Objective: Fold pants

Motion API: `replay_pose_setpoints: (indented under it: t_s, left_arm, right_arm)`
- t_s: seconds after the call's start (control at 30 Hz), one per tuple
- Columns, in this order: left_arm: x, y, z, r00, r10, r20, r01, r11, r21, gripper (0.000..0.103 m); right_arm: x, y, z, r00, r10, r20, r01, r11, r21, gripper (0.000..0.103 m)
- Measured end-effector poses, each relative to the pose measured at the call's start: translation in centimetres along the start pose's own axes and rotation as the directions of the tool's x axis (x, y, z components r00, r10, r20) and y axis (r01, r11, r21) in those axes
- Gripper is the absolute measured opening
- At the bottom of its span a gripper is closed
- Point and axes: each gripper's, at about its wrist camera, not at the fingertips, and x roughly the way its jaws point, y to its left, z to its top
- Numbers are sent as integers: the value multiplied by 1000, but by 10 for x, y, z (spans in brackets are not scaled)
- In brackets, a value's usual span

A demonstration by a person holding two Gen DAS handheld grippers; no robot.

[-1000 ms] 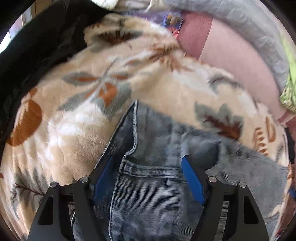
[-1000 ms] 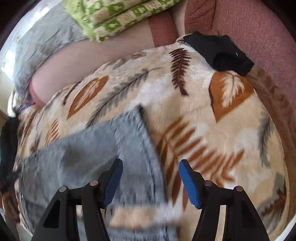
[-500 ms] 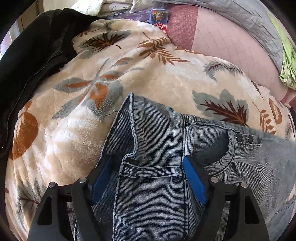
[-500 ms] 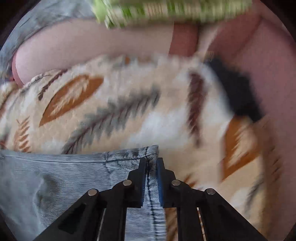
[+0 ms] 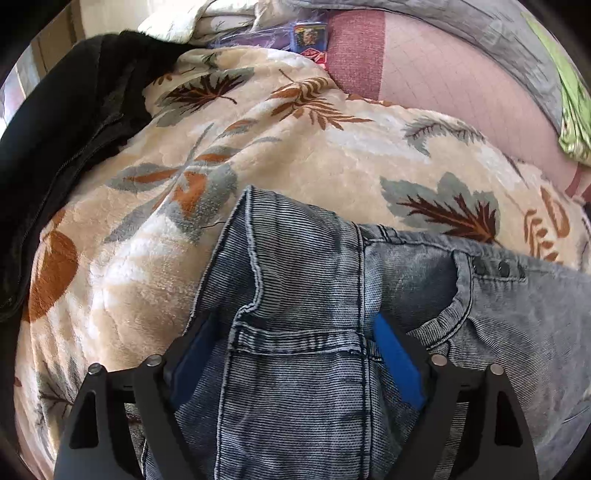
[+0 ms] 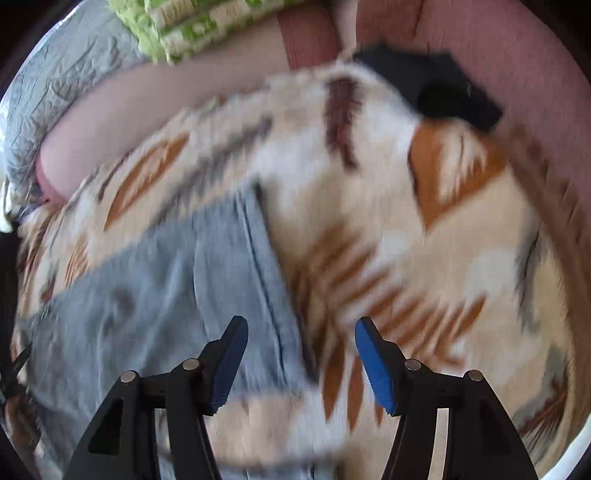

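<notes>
Faded blue jeans [image 5: 314, 266] lie on a cream leaf-print blanket [image 5: 295, 147]. My left gripper [image 5: 295, 325] points steeply down at the waistband and pocket area. Its jaws are opening, and a raised fold of denim sits between the blue pads without being pinched. In the blurred right wrist view, the jeans [image 6: 155, 288] stretch to the left, and their seamed edge runs down between the fingers. My right gripper [image 6: 301, 323] hovers over that edge and the blanket [image 6: 406, 258]. Its jaws are opening and nothing is held.
A black jacket [image 5: 62, 110] lies at the blanket's left side. A small black cloth [image 6: 443, 85] sits at the far right corner. Pink upholstery [image 5: 443, 74], a grey quilt [image 5: 480, 26] and a green patterned cloth [image 6: 207, 26] lie behind the blanket.
Half a second ago my right gripper was shut on the jeans' edge; it has let go and spread wide. The left jaws have widened a little around the denim fold.
</notes>
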Motion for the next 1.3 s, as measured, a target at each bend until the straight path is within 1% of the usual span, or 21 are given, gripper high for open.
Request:
replay_pose_setpoints:
  t_s: [0.07,0.1,0.2,0.33,0.4,0.47,0.5,0.53,0.57,0.63,0.67,0.73,0.8,0.83,0.87,1.0,1.03,1.07,1.13,1.23,1.3]
  left_arm:
    - [0,-1,0,1000,9,3,-9,1000,1,87]
    - [0,-1,0,1000,7,1,-7,1000,-3,88]
    - [0,-1,-1,1000,6,12,-6,1000,0,88]
    - [1,-2,-5,999,10,49,-11,1000,9,90]
    - [2,-5,-7,997,24,73,-25,999,19,92]
    - [2,-6,-8,996,33,81,-35,999,24,92]
    - [1,-5,-7,996,29,80,-31,999,22,92]
    - [2,-5,-7,997,24,78,-26,999,21,92]
    - [2,-4,-7,997,21,80,-22,1000,20,92]
    - [2,-4,-7,997,23,80,-24,999,21,92]
    - [2,-5,-7,997,24,79,-26,999,21,92]
    - [1,-5,-7,997,24,79,-26,1000,18,92]
    - [-3,-5,-6,997,39,69,-40,999,10,92]
    - [-8,-5,-6,996,55,68,-55,999,-1,92]
    - [-17,-5,-6,994,72,81,-70,997,-26,92]
    - [-70,-19,-22,982,41,183,-29,997,-68,92]
    - [-88,-28,-31,976,16,218,-5,998,-55,92]
    - [-96,-33,-37,972,12,236,0,999,-50,92]
    - [-116,-54,-61,961,-16,275,22,1000,-19,92]
    - [-119,-79,-88,960,-36,278,35,999,8,92]
    - [-111,-92,-106,962,-50,267,43,999,34,92]
  right_arm:
    - [12,4,-5,999,0,-37,0,1000,-21,58]
    - [15,8,-8,999,-5,-38,4,999,-42,41]
    - [5,25,-9,996,-92,9,92,988,-123,14]
    - [-17,53,-21,956,-255,142,285,923,-260,14]
    - [-2,64,-30,920,-351,171,390,858,-334,14]
    - [22,67,-40,903,-404,144,427,815,-391,15]
    - [24,71,-43,891,-414,187,454,800,-392,15]
    - [21,71,-43,888,-415,197,460,810,-365,15]
    - [17,69,-43,895,-403,191,446,831,-334,17]
    - [-3,56,-46,919,-343,197,383,894,-231,29]
    - [-16,51,-49,921,-314,230,356,918,-176,42]
    - [-47,45,-64,906,-256,338,297,952,-74,52]
    - [-73,42,-83,894,-124,430,145,989,-17,71]
    - [-83,43,-93,876,-45,481,58,998,-13,75]
    - [-94,45,-109,844,25,535,-13,1000,-26,82]
    - [-98,68,-146,760,87,645,-39,995,-88,101]
    - [-94,74,-155,759,94,644,-24,993,-116,101]
    - [-89,83,-158,776,98,624,-11,990,-142,101]
    - [-68,95,-155,831,130,541,-29,981,-192,101]
    - [-43,107,-152,883,135,449,-31,972,-232,101]
    - [-33,109,-155,893,105,438,-6,975,-222,102]
